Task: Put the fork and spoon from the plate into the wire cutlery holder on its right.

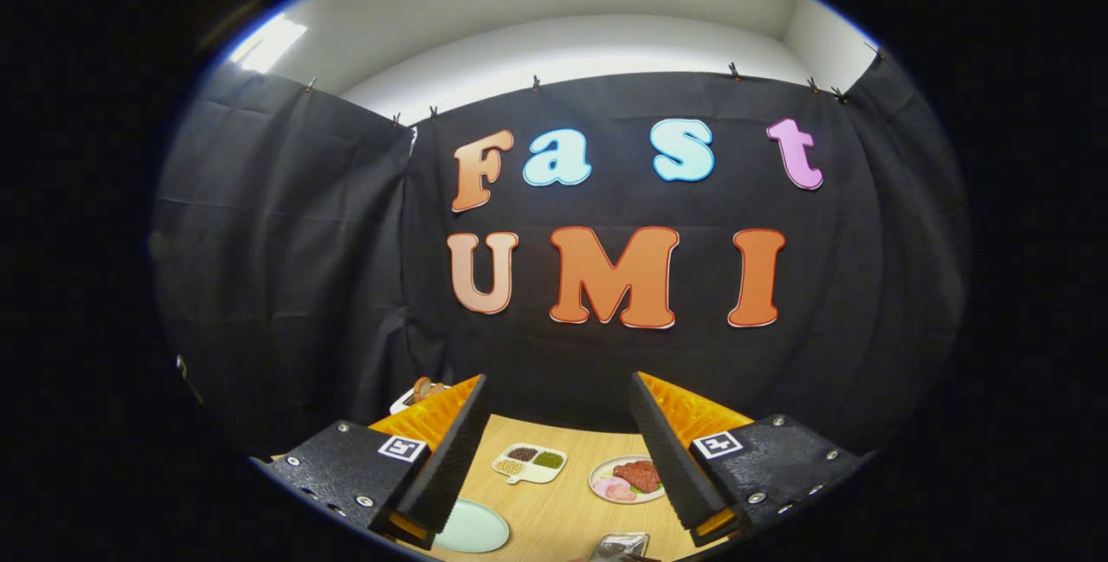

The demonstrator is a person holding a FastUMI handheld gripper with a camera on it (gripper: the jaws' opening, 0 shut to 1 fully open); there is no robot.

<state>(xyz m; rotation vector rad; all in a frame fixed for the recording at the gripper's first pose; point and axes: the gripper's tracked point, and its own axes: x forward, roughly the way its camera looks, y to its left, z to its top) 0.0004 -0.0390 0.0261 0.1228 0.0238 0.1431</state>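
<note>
We view the booth along the raised gripper [558, 449], whose fingers stand wide apart and hold nothing; the wooden worktop [563, 519] lies below and between them.

Largest to smallest, the worktop carries: a pale green plate [472, 530] near its front edge, just ahead of the left finger and partly hidden by it; a round plate of meat and sliced food [625, 479] toward the right, touching the inner side of the right finger in this view; a white divided dish [530, 463] holding three small heaps, farther back near the middle; and a shiny metallic object [620, 545] at the very front edge, cut off so that we cannot tell whether it is the wire cutlery holder. A small white dish [421, 392] with brown pieces peeks over the left finger at the far left corner.

We cannot make out the fork and spoon; we judge that they lie on the pale green plate, under the left finger's cover.

We expect both utensils to be stiff, light, thin and slippery, lying flat against a hard glazed surface. We judge the best hold to be across the handle near its middle, where the fingers can close on the narrow sides, with a firm squeeze to stop pivoting when each piece is tipped upright for the holder.
</note>
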